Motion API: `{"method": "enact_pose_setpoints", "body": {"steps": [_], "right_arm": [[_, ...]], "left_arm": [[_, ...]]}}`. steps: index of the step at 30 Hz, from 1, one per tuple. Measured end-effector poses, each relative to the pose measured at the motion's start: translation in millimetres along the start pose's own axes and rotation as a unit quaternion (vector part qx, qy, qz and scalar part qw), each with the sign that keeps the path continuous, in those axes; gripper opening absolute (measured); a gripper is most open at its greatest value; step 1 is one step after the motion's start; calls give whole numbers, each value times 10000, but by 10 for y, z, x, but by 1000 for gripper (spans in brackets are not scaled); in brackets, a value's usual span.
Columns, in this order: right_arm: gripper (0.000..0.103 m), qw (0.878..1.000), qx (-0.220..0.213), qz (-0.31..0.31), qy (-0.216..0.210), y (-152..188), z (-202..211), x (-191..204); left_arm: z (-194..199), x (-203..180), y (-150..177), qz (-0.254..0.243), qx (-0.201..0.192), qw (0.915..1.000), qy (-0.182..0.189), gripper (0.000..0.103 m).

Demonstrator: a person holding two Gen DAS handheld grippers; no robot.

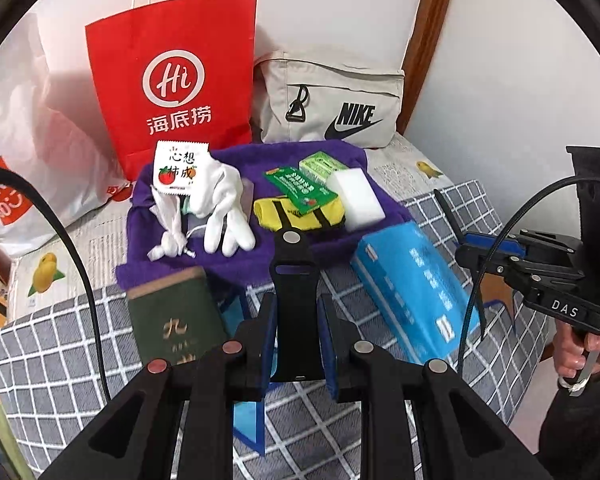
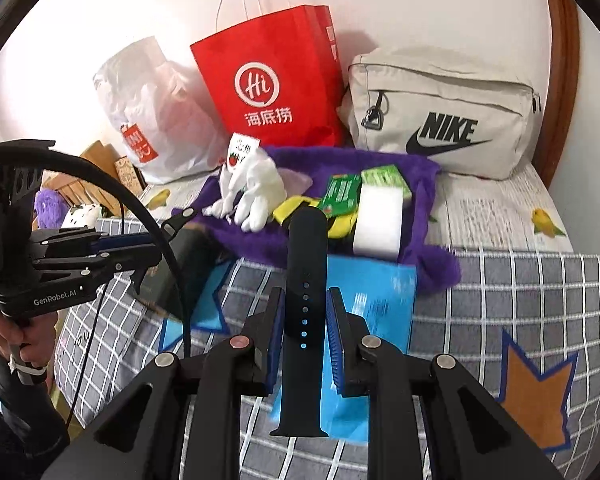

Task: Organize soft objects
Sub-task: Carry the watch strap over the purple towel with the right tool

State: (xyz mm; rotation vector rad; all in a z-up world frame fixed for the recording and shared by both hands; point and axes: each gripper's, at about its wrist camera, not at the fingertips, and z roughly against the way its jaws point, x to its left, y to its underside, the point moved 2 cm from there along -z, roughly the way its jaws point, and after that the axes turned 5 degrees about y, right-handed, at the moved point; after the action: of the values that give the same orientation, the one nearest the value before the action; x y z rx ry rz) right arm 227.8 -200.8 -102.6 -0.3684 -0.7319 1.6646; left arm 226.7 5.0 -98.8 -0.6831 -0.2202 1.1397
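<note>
My left gripper point(image 1: 296, 312) is shut on a short black watch strap piece with a metal stud point(image 1: 294, 280), held upright above the bed. My right gripper point(image 2: 305, 308) is shut on the long black watch strap piece with holes point(image 2: 305, 276). Behind them a purple fuzzy cloth point(image 1: 236, 248) carries white gloves point(image 1: 220, 208), a yellow and black sock point(image 1: 296, 216), a white sponge point(image 1: 358, 198), green packets point(image 1: 300, 188) and a white tomato sachet point(image 1: 178, 166). The right gripper also shows at the right edge of the left wrist view point(image 1: 452, 216).
A red paper bag point(image 1: 176, 80), a beige Nike bag point(image 1: 332, 100) and a white plastic bag point(image 1: 32, 152) stand against the wall. A dark green book point(image 1: 172, 320) and a blue tissue pack point(image 1: 416, 288) lie on the checked bedcover point(image 1: 60, 360).
</note>
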Motion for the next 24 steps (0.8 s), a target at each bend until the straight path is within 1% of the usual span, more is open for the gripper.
{"method": "enact_pose_setpoints", "body": {"steps": [2, 8, 17, 24], "right_arm": [[21, 10000, -19, -7, 1, -79, -42, -14], [21, 10000, -43, -6, 46, -318, -170, -46], [21, 9999, -46, -96, 47, -570, -385, -95], [21, 9999, 26, -78, 147, -786, -597, -172]], "left_arm": [[-42, 26, -70, 33, 6, 10000, 65, 20], [-152, 92, -272, -20, -10, 10000, 95, 20], [-342, 213, -544, -98, 28, 9997, 236, 20], [-543, 358, -764, -100, 94, 9997, 192, 20]]}}
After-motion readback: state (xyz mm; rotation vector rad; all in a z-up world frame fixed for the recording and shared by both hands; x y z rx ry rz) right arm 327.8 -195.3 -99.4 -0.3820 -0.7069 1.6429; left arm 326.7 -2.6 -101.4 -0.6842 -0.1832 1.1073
